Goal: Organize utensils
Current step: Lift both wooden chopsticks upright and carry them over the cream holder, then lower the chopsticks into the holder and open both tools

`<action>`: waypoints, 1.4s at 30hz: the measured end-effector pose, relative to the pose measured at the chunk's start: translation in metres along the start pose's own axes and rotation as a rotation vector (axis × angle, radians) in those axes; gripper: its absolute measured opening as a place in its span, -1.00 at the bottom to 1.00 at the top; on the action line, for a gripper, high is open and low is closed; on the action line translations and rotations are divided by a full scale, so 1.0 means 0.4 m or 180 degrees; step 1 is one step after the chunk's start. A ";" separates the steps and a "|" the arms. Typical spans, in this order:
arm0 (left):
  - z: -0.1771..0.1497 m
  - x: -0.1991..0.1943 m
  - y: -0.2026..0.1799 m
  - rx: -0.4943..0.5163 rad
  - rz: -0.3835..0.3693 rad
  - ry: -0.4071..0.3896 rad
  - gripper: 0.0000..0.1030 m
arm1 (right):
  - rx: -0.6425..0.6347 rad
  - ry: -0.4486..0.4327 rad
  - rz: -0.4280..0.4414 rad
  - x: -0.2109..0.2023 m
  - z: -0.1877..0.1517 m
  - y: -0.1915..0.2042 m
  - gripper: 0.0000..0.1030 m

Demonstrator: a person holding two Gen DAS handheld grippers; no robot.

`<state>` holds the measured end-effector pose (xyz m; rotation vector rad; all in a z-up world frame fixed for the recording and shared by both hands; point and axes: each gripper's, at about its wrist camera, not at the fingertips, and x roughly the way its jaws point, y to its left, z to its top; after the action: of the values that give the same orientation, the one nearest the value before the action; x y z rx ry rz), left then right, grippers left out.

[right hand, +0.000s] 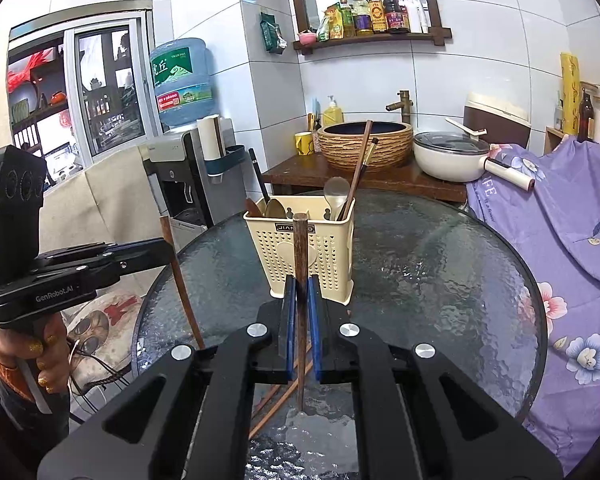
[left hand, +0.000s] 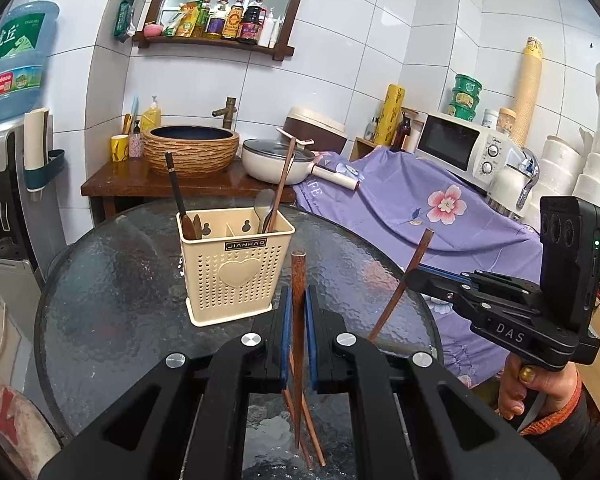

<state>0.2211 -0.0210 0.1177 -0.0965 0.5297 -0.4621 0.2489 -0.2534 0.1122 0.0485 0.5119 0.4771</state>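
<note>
Behind the round glass table stands a wooden counter bearing a woven-look basin and lidded white pan — a microwave sits on purple floral cloth.

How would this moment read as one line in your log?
left gripper: shut on chopstick | right gripper: shut on second chopstick | caddy: ahead on table

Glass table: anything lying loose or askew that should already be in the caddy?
Yes. Two wooden chopsticks lie crossed on the glass table, below the hand-held grippers, outside the cream utensil caddy. Each hand-held gripper is shut on one more chopstick.
</note>
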 end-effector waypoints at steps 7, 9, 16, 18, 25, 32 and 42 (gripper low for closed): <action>0.012 -0.011 -0.001 0.0009 -0.0023 -0.0041 -0.87 | 0.0000 -0.0007 0.0005 0.000 0.014 -0.001 -0.87; 0.018 -0.012 -0.002 0.0017 -0.0028 -0.0052 -0.87 | 0.0018 -0.0009 0.0019 -0.001 0.023 -0.004 -0.87; 0.069 -0.023 -0.008 0.0107 0.0007 -0.0146 -0.87 | -0.0048 -0.0028 0.0062 -0.005 0.067 0.000 -0.87; 0.098 -0.027 -0.005 0.0107 0.0040 -0.0205 -0.87 | -0.0083 -0.0075 0.0075 -0.008 0.102 0.004 -0.87; 0.272 -0.030 0.026 -0.0005 0.0170 -0.0442 -0.87 | -0.0103 -0.0232 0.0133 0.027 0.276 0.008 -0.87; 0.463 -0.024 0.040 -0.0078 0.0415 -0.0729 -0.87 | -0.0141 -0.0503 -0.0093 0.067 0.485 0.022 -0.87; 0.423 0.161 0.095 -0.0134 0.0817 -0.0507 -0.87 | -0.0090 -0.0478 -0.0318 0.241 0.462 0.006 -0.87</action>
<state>0.3713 -0.0206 0.2257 -0.1033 0.3886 -0.1908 0.4104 -0.1944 0.2297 0.0311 0.3585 0.3796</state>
